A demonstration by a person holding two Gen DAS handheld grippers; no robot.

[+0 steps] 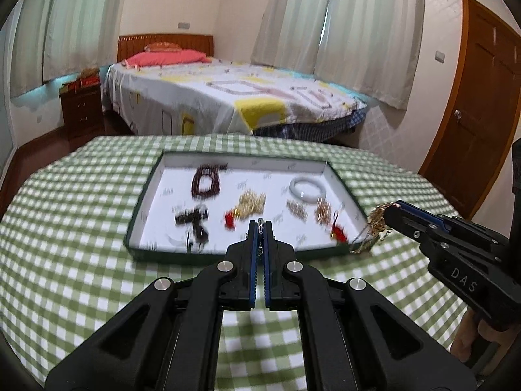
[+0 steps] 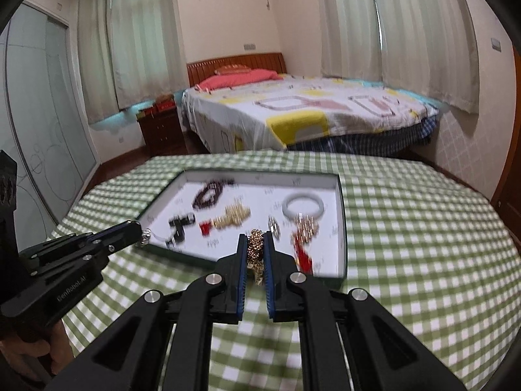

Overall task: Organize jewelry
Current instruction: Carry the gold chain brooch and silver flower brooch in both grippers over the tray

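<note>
A shallow white tray with a dark green rim lies on the green checked table and holds several jewelry pieces: a dark bead bracelet, a white bangle, gold pieces and red ones. My left gripper is shut on a small silver piece above the tray's near edge; it also shows in the right wrist view. My right gripper is shut on a gold chain, also seen in the left wrist view, at the tray's near right corner.
The green checked tablecloth covers the table around the tray. Behind it stand a bed, a dark nightstand at the left and a wooden door at the right.
</note>
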